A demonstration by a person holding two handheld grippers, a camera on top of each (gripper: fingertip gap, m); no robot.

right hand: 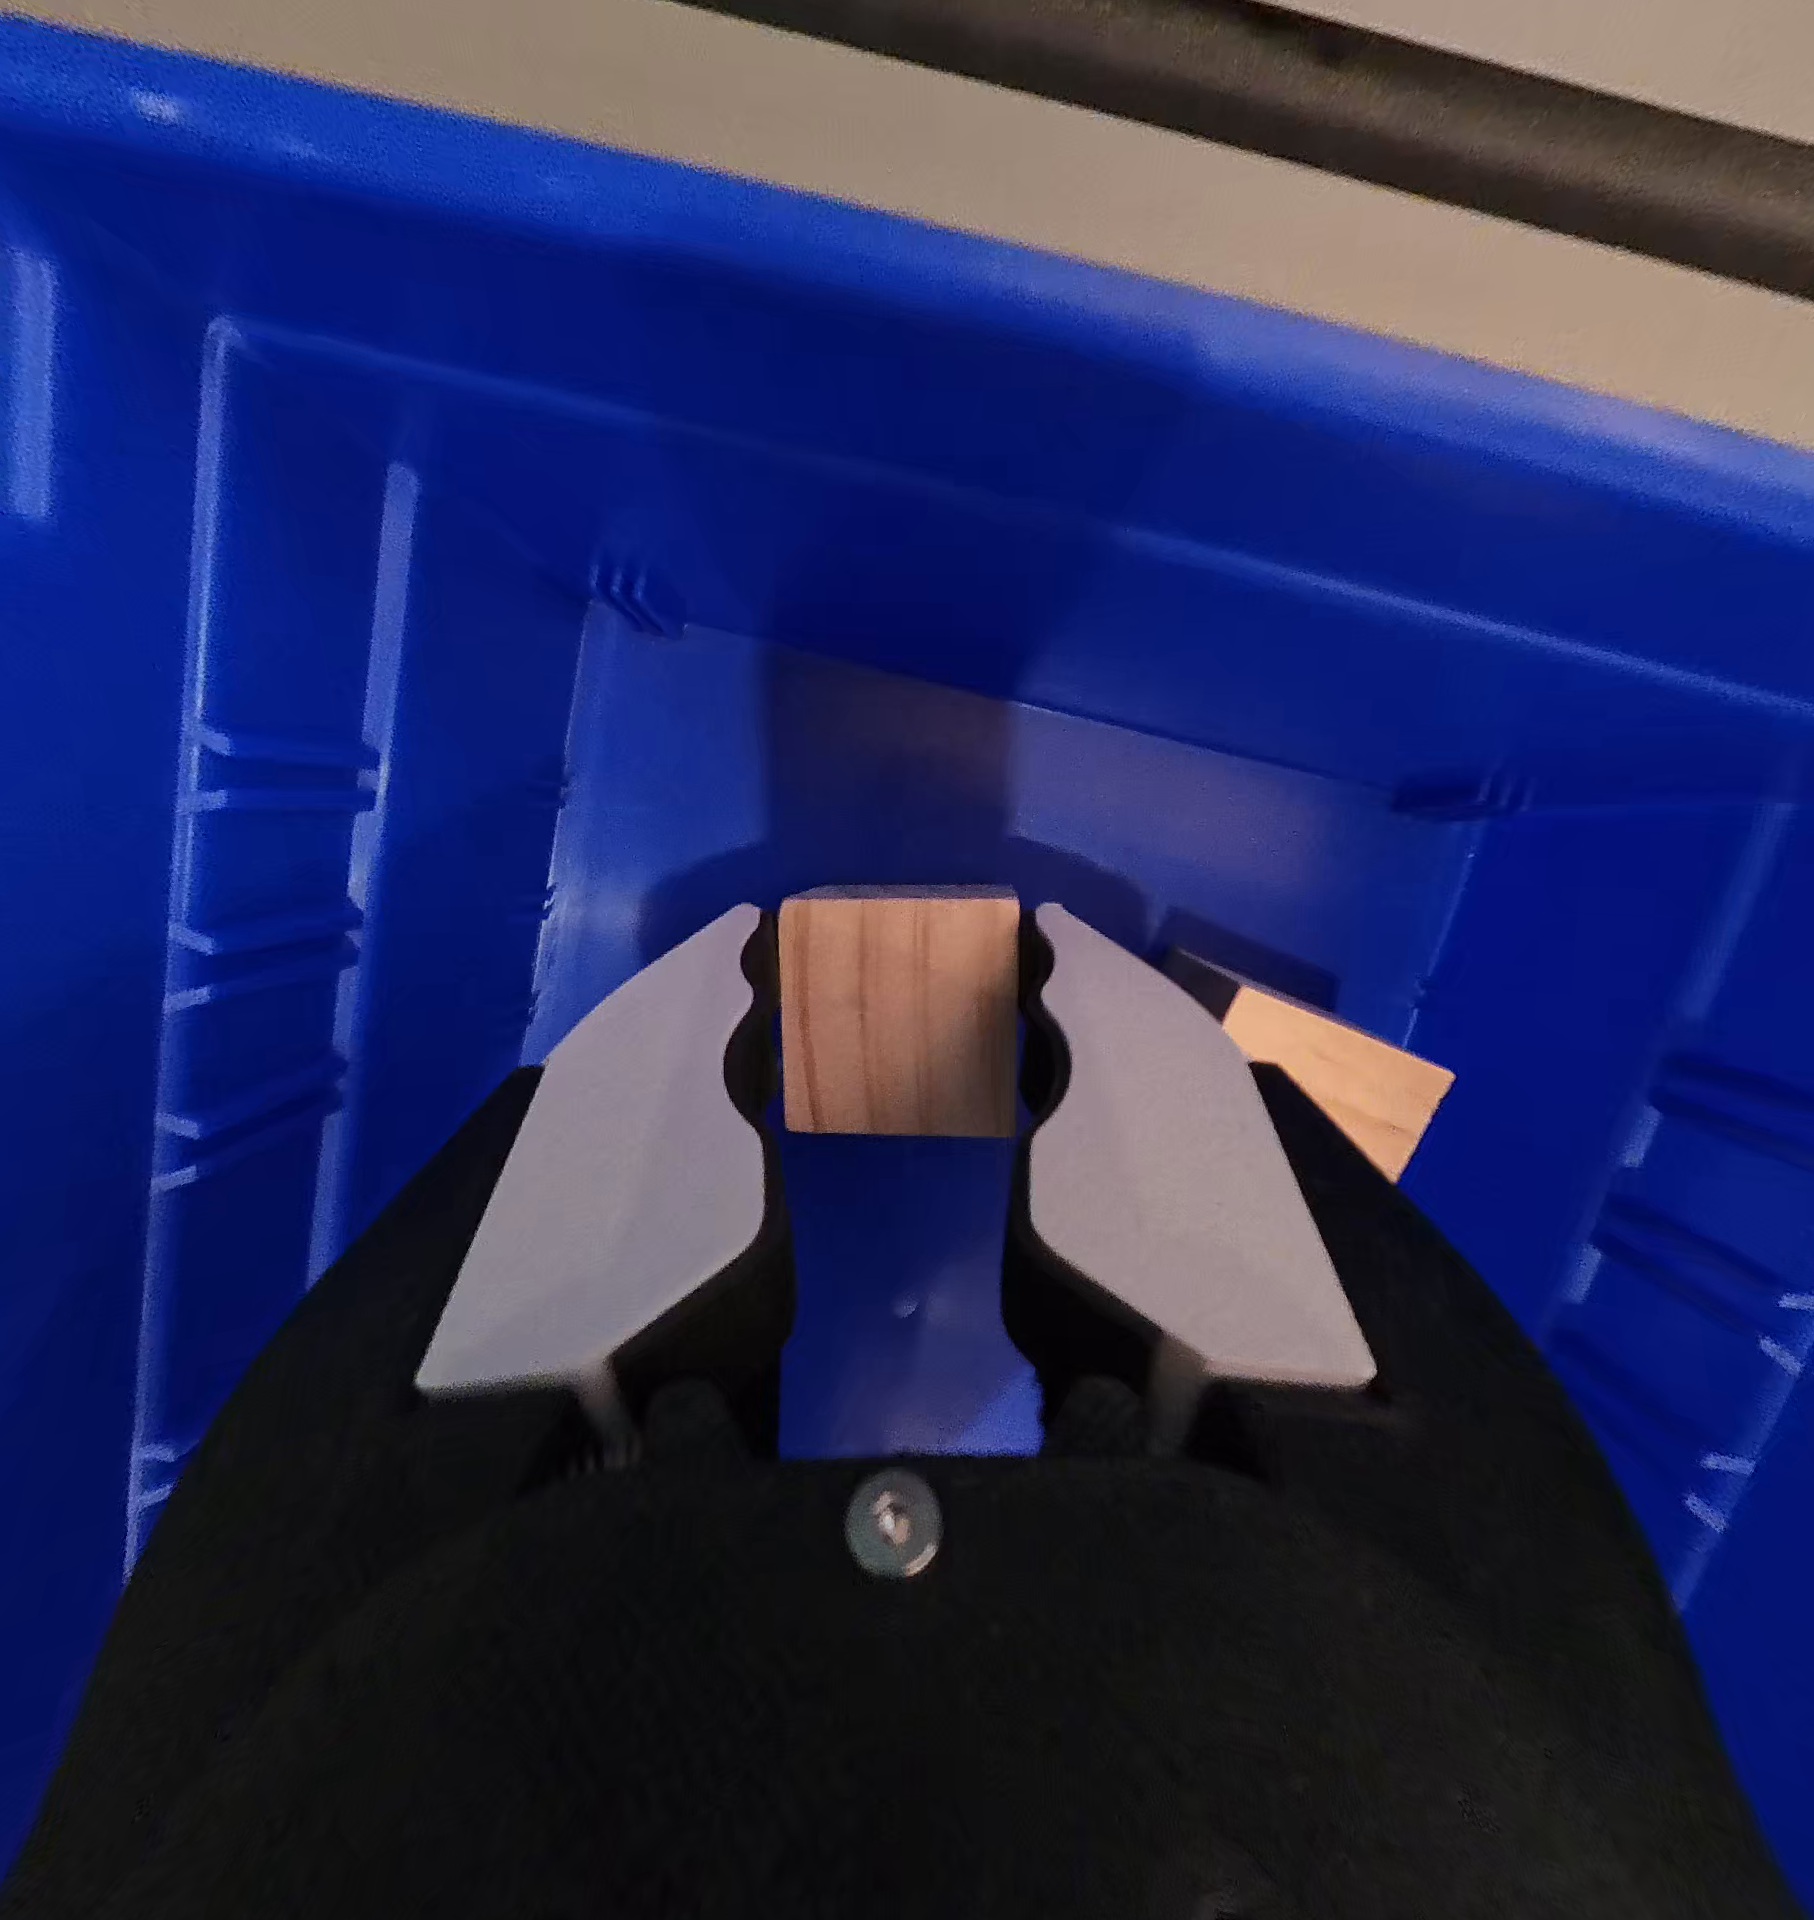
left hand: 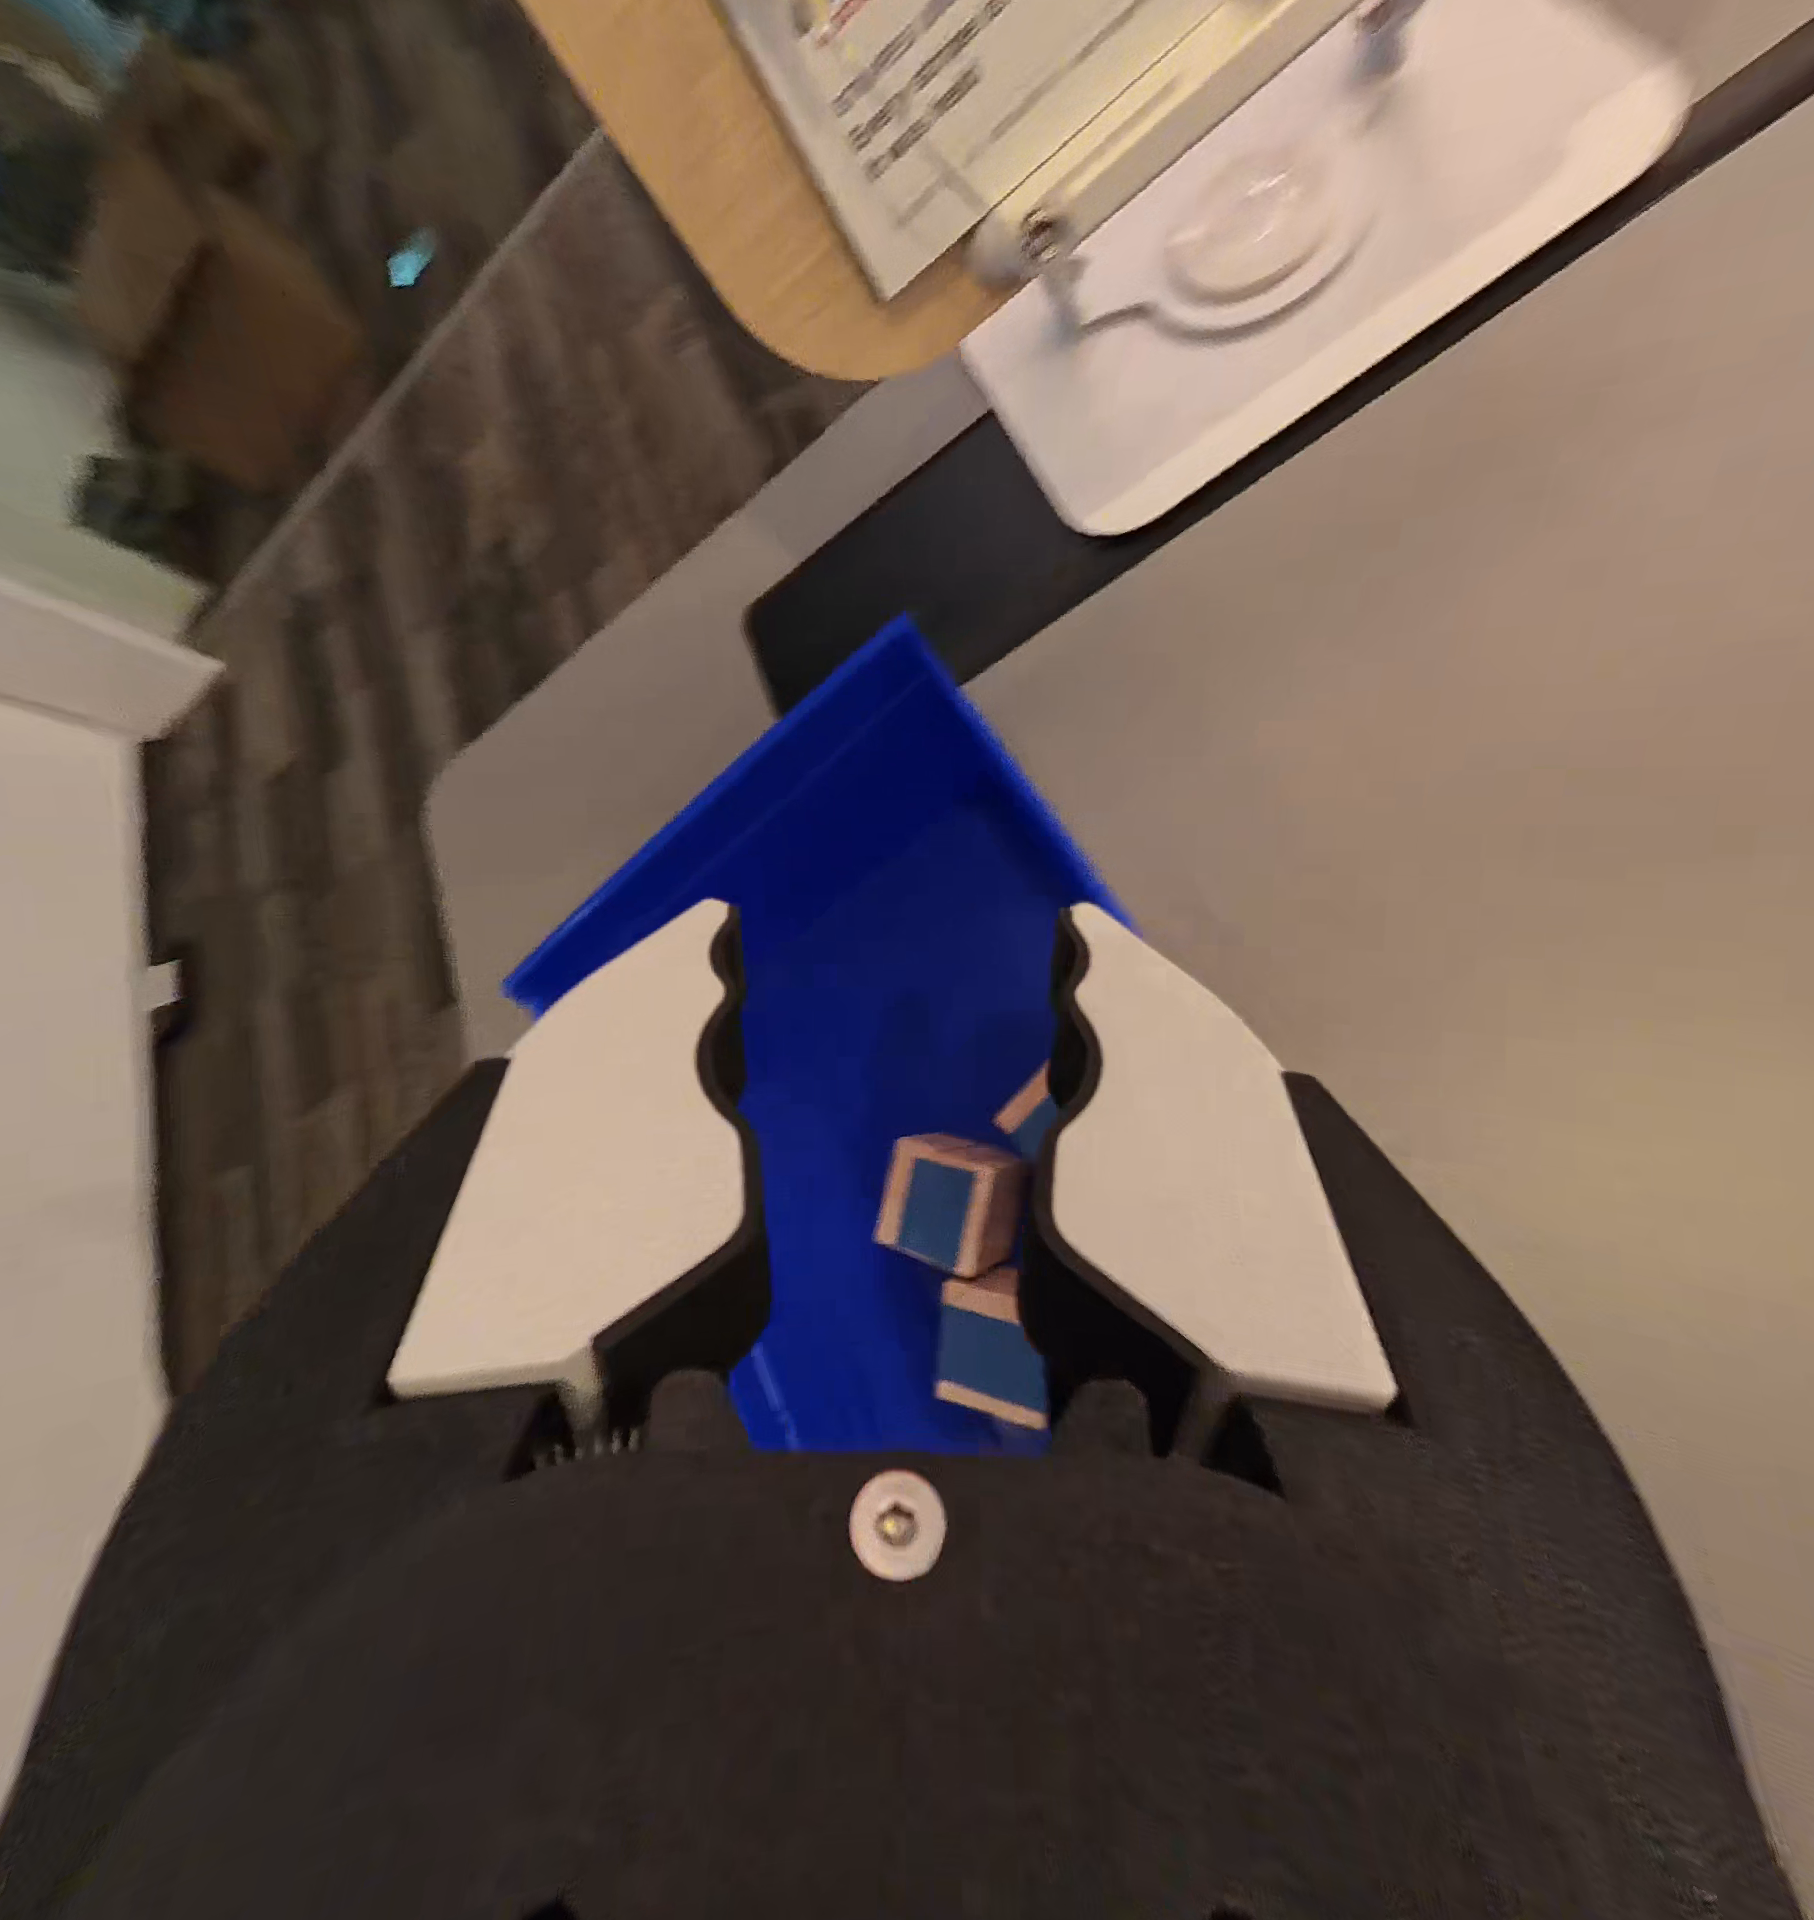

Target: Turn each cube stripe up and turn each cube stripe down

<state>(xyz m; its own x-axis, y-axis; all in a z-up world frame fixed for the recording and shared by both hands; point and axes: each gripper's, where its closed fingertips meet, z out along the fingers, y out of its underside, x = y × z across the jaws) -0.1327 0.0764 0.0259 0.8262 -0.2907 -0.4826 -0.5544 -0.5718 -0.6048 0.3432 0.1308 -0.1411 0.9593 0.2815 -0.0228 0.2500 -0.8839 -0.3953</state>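
Observation:
In the right wrist view my right gripper [right hand: 898,925] is inside a blue bin [right hand: 882,468], shut on a plain wooden cube [right hand: 898,1018] held between its fingertips. No stripe shows on the cube's visible face. A second wooden cube [right hand: 1329,1081] lies tilted just to the right, partly hidden by the right finger. In the left wrist view my left gripper [left hand: 898,925] is open and empty above the blue bin [left hand: 861,831]. Below it lie a cube with a blue face [left hand: 944,1210], another [left hand: 991,1351] nearer me, and a third [left hand: 1028,1107] partly hidden by the right finger.
The bin stands on a pale table [left hand: 1454,935] with a black strip [left hand: 882,582] along its far edge. A white tray [left hand: 1298,312] with papers [left hand: 986,114] lies beyond it. Grey carpet [left hand: 415,520] and a white table [left hand: 41,935] are at the left.

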